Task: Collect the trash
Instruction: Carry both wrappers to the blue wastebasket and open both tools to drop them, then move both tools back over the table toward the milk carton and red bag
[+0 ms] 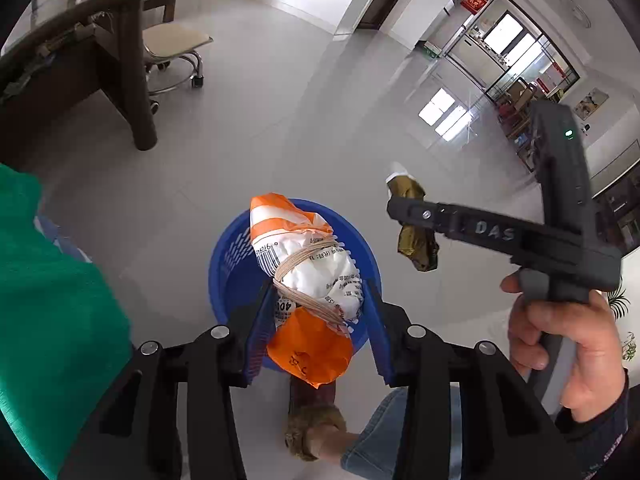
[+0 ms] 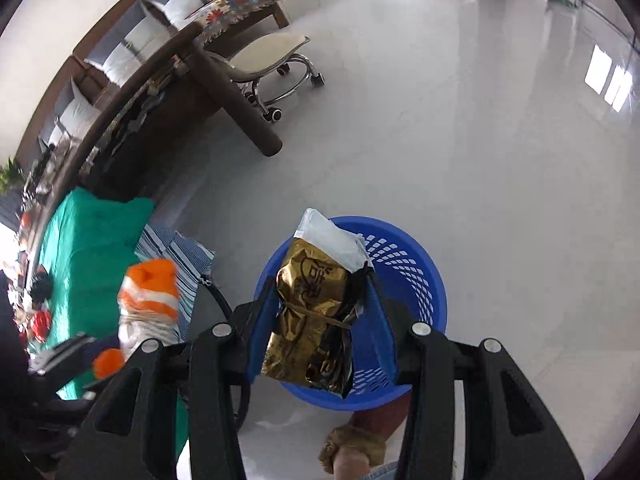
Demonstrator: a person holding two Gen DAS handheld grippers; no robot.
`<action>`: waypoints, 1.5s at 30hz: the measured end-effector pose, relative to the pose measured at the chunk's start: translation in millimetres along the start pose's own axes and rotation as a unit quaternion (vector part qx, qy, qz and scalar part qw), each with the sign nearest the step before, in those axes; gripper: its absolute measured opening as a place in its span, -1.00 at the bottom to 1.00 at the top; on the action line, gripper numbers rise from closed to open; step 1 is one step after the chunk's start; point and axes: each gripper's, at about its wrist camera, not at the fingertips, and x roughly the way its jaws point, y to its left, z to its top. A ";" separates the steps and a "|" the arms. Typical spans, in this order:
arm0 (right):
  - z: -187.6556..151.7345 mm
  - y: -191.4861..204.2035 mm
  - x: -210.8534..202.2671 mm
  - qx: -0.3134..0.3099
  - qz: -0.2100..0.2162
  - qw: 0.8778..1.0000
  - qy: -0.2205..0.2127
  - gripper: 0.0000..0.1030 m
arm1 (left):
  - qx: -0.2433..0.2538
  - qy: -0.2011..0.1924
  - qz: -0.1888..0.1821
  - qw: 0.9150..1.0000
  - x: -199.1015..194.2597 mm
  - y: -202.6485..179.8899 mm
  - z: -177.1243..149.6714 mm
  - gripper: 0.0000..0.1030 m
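Tongs (image 1: pixel 316 312) grip packets over blue basket (image 1: pixel 228 264), grey tile floor (image 1: pixel 280 120).

Both views are bright with daylight. It enters through the glazed doors and windows (image 1: pixel 516 40) at the far end of the room and throws hard white window-shaped glare onto the glossy pale tiled floor (image 1: pixel 442 112). The fisheye lenses bow straight lines near the edges and leave dark corners. In the right wrist view the orange-and-white crumpled wrapper (image 2: pixel 149 300) is smeared by motion blur, while the shiny gold foil packet (image 2: pixel 308 320) stays sharp and catches small highlights. Shadows are soft.
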 end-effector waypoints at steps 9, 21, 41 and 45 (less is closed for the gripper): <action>7.4 -30.7 1.5 0.051 0.033 0.998 -0.004 0.33 | 0.006 0.009 0.012 1.000 57.9 0.5 11.4 0.42; 11.9 0.4 -45.0 0.007 -0.017 0.994 -0.111 0.75 | -0.004 -0.196 0.078 0.977 -67.0 7.8 -13.2 0.90; -134.3 316.9 -45.4 -0.284 0.091 0.938 -0.178 0.91 | -0.145 -0.181 0.270 0.934 -291.6 186.8 -226.8 0.90; -183.3 377.0 -16.1 -0.345 0.102 0.925 -0.123 0.91 | -0.190 -0.184 0.299 0.917 -332.0 236.2 -279.9 0.90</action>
